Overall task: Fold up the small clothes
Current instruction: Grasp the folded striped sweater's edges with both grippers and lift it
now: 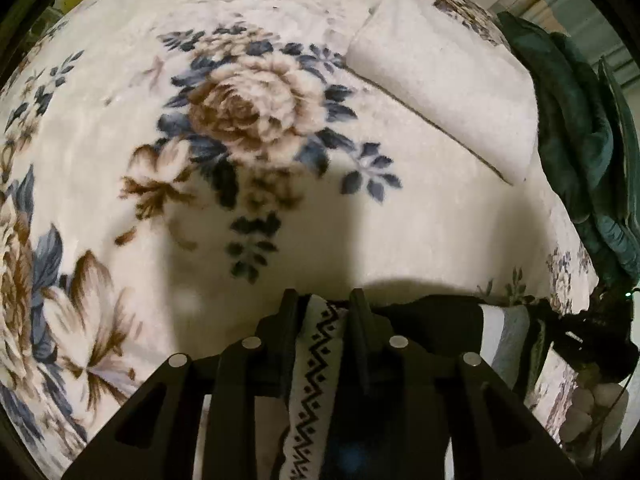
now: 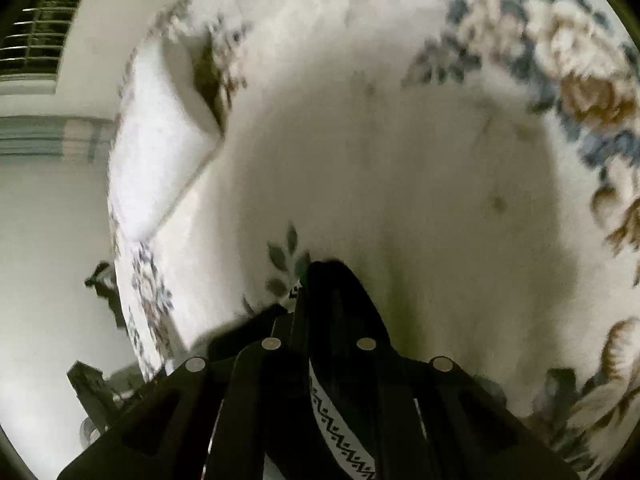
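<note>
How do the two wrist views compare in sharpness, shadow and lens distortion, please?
Left wrist view: mostly sharp, the floral blanket bulging from fisheye distortion, with a broad dark shadow ahead of the left gripper. Right wrist view: smeared by motion blur, especially the flowers at right, with a large soft shadow around the right gripper; the patterned band between its fingers stays readable.

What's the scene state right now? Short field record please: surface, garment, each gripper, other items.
surface: floral blanket spread over a bed
garment: dark cloth with a white zigzag band, held at the near edge
left gripper: shut on the zigzag band
right gripper: shut on the same band, which shows between its fingers
other items: white folded cloth lying on the blanket at the far right; dark green fabric heaped past the blanket's right edge
fold status: cannot tell
</note>
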